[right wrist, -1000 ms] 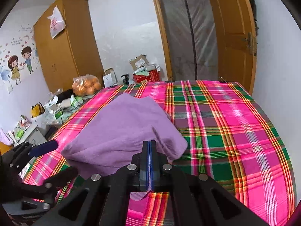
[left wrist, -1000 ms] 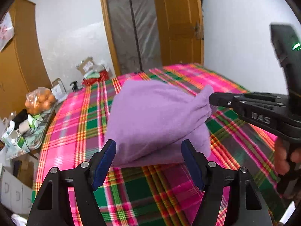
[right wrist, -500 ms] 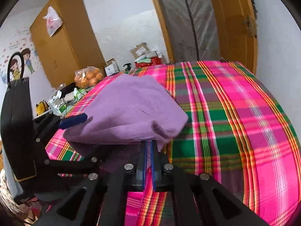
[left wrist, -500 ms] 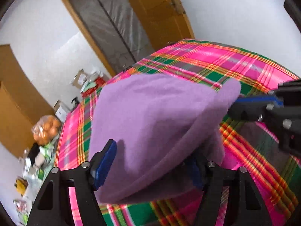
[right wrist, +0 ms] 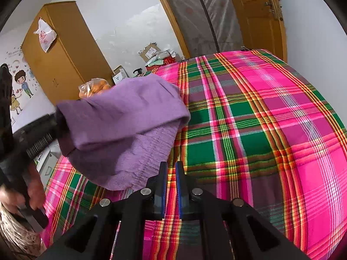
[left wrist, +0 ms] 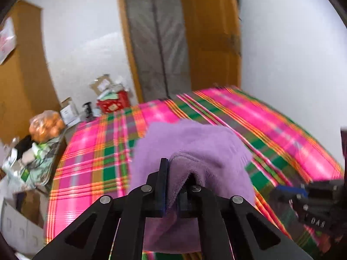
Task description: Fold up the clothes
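Note:
A purple fleece garment point(left wrist: 195, 143) hangs bunched above the pink and green plaid bed point(left wrist: 271, 130). My left gripper point(left wrist: 176, 171) is shut on a fold of its near edge. In the right wrist view the garment point(right wrist: 130, 119) droops from the left gripper point(right wrist: 57, 121) down toward the bed point(right wrist: 282, 108). My right gripper point(right wrist: 171, 164) stands just to the right of the hanging cloth. Its fingers are a narrow gap apart, with only bedspread showing between them. In the left wrist view the right gripper point(left wrist: 288, 189) shows blurred at the right edge, apart from the cloth.
A person's hand point(right wrist: 32, 192) holds the left gripper's handle. Left of the bed are a bag of oranges point(left wrist: 46, 125), a cluttered low table point(left wrist: 26, 162) and a wooden wardrobe point(right wrist: 65, 54). Boxes point(left wrist: 110, 95) sit by the door point(right wrist: 260, 10) beyond the bed.
My left gripper has closed on the purple garment. My right gripper has let go of its corner and drawn back to the right. The cloth now hangs from the left gripper alone.

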The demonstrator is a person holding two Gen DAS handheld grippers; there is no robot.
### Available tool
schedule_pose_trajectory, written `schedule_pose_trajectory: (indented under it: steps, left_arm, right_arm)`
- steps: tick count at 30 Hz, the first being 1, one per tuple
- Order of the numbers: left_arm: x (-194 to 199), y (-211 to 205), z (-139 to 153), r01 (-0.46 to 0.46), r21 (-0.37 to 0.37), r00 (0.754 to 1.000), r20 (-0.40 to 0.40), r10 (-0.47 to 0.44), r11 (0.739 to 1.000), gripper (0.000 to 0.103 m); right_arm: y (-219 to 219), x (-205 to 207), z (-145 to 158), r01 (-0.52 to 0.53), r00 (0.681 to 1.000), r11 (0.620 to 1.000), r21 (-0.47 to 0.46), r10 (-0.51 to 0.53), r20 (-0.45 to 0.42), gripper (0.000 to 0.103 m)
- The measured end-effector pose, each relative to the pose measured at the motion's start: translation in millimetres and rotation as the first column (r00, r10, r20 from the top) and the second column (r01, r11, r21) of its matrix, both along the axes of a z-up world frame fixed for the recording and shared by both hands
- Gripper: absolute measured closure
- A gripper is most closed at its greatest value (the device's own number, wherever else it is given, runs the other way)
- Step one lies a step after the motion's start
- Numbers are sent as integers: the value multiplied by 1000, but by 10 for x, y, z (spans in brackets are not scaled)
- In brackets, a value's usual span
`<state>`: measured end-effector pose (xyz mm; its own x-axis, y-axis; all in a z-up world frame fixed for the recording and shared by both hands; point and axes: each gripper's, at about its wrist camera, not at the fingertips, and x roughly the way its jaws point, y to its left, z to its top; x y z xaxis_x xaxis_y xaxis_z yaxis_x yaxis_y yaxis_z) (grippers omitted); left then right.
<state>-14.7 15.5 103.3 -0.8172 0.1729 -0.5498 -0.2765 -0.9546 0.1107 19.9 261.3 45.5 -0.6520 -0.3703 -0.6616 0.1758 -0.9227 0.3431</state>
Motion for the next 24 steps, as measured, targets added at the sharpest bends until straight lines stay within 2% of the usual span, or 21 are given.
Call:
schedule_pose_trajectory:
  steps: [4,6,7,8,10,13,19,21,23,24]
  left_arm:
    - [1,-314,120,-93,45,994,-48,95,995,97]
    - [19,-490,163,-143,68,987,-67,147,987,97]
    - [25,-582,177,-167,81,982,-71,172,983,97]
    - [28,-688,180,-191,99,978,-66,199,976,97]
    - [31,-900,174,-242,132,967,-53,250,961,97]
    - [12,-1196,74,-318,156,946,-9,324,935,97]
    - [21,-1447,-118,-377,209,925,50,376,902,97]
    - [29,-1476,-160,-383,211,923,60,379,899,97]
    - [29,-1491,-183,-384,209,923,61,380,899,97]
    - [27,-1509,-193,-388,207,922,63,383,898,97]
  right_arm:
    - [-71,-42,-11,-21,1000,1000,-11,21,14,92]
    - [-96,-63,-11,-31,999,999,-24,32,17,85]
    - [-101,-77,-10,-36,999,999,-32,37,17,77]
    - [-107,-93,-9,-39,999,998,-41,40,15,68]
    - [-123,-138,-4,-47,999,997,-65,48,12,61]
    - [-183,-206,-20,-60,998,995,-79,62,28,57]
    - [-402,-270,-56,-117,992,992,-46,119,48,57]
    - [-489,-273,-55,-136,989,990,-36,138,50,58]
    - [-568,-261,-13,-153,987,988,-17,154,43,80]
    - [-614,-249,23,-163,986,987,-2,163,35,82]
